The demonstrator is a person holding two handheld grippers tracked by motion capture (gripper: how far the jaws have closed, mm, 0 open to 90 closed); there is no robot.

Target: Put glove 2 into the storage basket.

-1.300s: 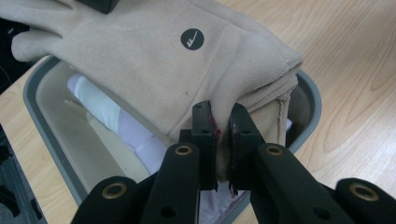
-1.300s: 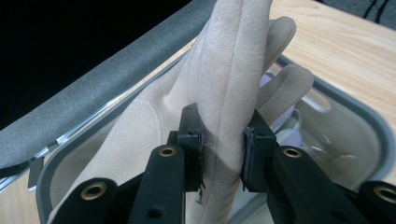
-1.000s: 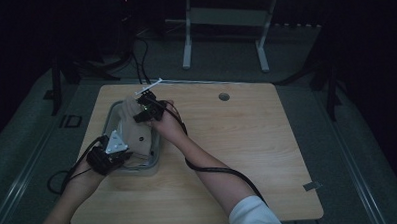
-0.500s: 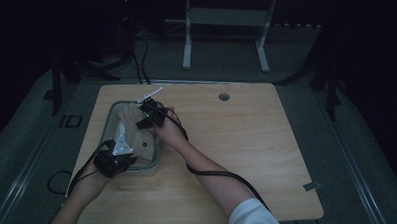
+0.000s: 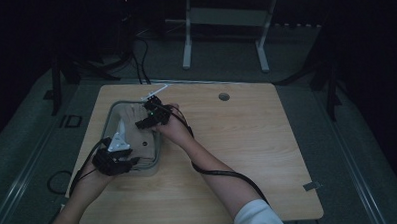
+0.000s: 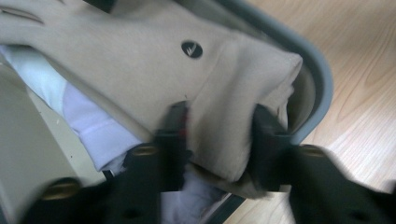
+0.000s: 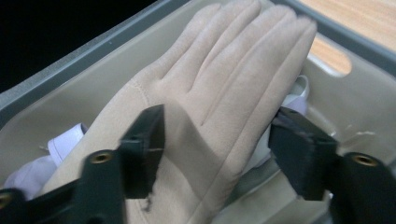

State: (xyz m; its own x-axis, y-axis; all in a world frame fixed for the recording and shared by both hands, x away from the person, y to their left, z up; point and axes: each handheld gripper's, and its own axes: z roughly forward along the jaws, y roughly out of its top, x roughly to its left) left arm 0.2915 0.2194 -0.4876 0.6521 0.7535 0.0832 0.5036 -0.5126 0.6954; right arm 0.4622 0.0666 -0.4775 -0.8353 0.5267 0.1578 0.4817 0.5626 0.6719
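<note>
One beige glove [image 5: 137, 131] is laid flat in the grey bin [image 5: 108, 115] at the surface's left edge; left gripper [image 6: 217, 133] and right gripper [image 7: 217, 140] jaws just released, straddling it; withdrawal judged left.

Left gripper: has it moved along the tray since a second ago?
Cannot tell: in the high view the left gripper sits at the near end of the grey tray as before. Its jaws have just been opening, the beige glove between them.

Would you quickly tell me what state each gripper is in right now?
Left gripper: jaws just opening, set either side of the beige glove's cuff; grip cannot be told.
Right gripper: open, jaws just spread, hovering over the glove's palm.
</note>
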